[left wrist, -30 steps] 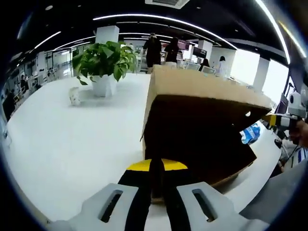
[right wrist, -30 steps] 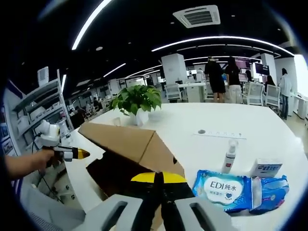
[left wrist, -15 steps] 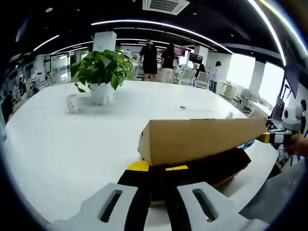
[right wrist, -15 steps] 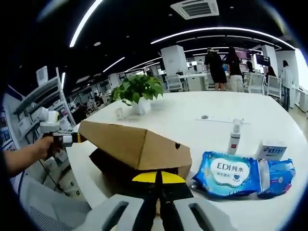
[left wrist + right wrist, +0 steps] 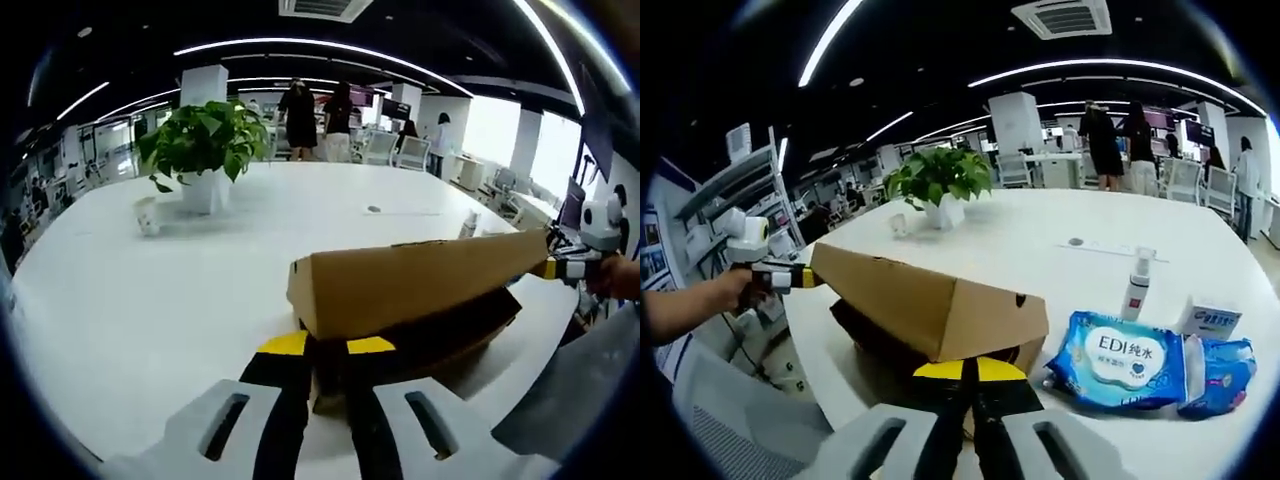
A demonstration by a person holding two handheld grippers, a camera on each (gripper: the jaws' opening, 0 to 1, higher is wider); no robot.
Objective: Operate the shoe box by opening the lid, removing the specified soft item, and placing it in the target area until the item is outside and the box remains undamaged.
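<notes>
A brown cardboard shoe box lid (image 5: 420,280) hangs low and slightly tilted over the dark box base (image 5: 440,335) on the white table. My left gripper (image 5: 328,347) is shut on the lid's near end, its yellow-tipped jaws pinching the rim. The right gripper (image 5: 562,268) holds the far end, with a hand behind it. In the right gripper view the lid (image 5: 930,300) slopes over the base (image 5: 865,330). My right gripper (image 5: 975,370) is shut on its near edge, and the left gripper (image 5: 790,278) grips the far corner. The box's contents are hidden.
A potted plant (image 5: 205,140) and a small white cup (image 5: 148,215) stand far across the table (image 5: 130,310). Right of the box lie a blue EDI wipes pack (image 5: 1115,360), a spray bottle (image 5: 1137,285) and a small white carton (image 5: 1205,320). People stand in the background.
The lid, raised steeply a second ago with its dark underside showing, has come down to hang low over the base. Both grippers have kept their hold on its ends.
</notes>
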